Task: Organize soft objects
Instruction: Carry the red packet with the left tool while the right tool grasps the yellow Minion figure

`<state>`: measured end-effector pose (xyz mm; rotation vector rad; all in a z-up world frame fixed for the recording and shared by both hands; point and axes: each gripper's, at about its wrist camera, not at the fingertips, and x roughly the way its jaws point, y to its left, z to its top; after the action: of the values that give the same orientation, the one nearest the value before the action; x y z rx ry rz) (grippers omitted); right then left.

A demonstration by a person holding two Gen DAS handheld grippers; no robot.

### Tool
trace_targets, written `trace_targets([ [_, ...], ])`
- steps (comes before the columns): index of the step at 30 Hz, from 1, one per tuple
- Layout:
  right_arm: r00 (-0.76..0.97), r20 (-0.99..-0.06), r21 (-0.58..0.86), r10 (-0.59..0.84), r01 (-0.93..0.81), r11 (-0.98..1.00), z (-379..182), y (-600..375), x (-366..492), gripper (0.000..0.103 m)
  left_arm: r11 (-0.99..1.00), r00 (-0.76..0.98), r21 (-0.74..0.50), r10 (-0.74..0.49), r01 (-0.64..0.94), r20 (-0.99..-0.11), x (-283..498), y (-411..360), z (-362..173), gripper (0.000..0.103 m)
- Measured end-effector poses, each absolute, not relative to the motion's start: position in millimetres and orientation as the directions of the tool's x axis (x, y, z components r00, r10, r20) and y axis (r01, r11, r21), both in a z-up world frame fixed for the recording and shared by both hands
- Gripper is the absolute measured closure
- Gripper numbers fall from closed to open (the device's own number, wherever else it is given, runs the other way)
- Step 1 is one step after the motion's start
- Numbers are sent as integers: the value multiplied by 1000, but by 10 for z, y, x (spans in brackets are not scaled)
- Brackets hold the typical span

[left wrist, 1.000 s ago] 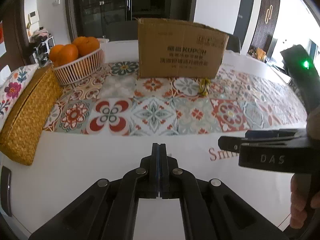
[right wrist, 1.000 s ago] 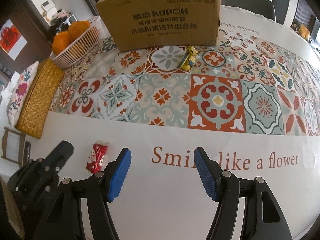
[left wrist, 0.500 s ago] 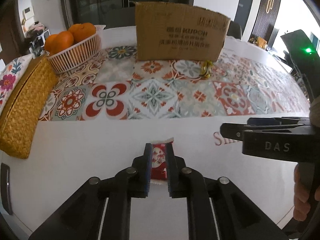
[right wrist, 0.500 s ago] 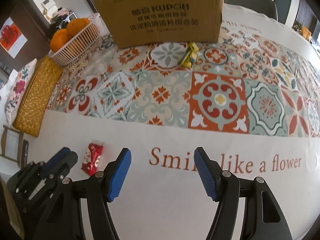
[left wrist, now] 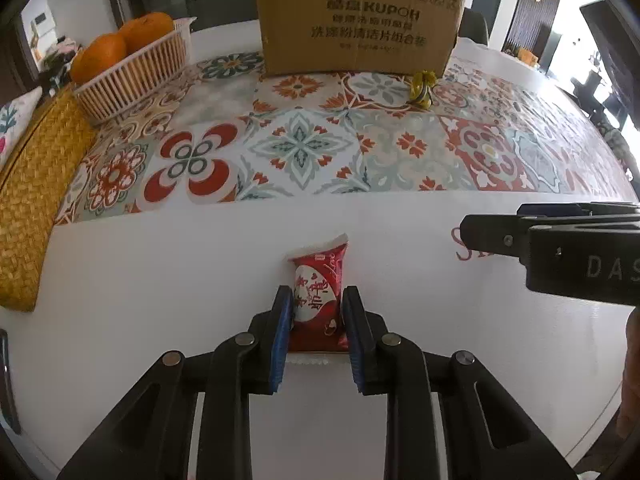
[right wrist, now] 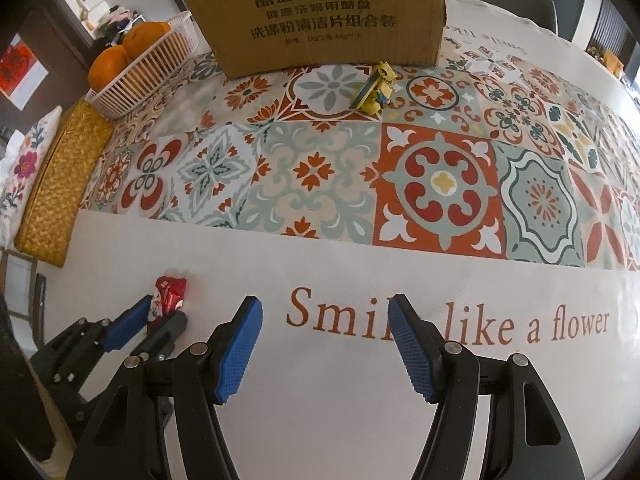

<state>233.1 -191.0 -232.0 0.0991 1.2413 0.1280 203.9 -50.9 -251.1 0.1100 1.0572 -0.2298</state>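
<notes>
A small red snack packet (left wrist: 318,298) lies on the white part of the tablecloth. My left gripper (left wrist: 316,304) is open around it, a blue pad on each side, close to its edges. The packet (right wrist: 170,294) and the left gripper (right wrist: 160,316) also show in the right wrist view at lower left. My right gripper (right wrist: 325,340) is open and empty above the printed words, to the right of the left one (left wrist: 560,252). A small yellow soft toy (right wrist: 376,88) (left wrist: 422,88) lies in front of the cardboard box (right wrist: 320,12) (left wrist: 360,20) at the back.
A white basket of oranges (left wrist: 132,64) stands at the back left. A woven straw case (left wrist: 36,192) lies along the left edge, with a floral cushion (right wrist: 24,168) beyond it. The table's front edge is near both grippers.
My left gripper was shut a second ago; it has opened and moved forward so the red packet now sits between its pads. The right gripper has stayed open.
</notes>
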Motion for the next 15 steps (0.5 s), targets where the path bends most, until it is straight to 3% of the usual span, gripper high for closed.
trace_targets([
  [7,339,-926,164,165,-29,986,-2294,-1955,2418,36,969,492,-22,-145,246,-858,2132,-533,-2468,81],
  [15,444,-879,195,173,5,981,-2089,-2163,2782,36,965,601,-4,-165,260,-782,2468,-644,-2117,81],
])
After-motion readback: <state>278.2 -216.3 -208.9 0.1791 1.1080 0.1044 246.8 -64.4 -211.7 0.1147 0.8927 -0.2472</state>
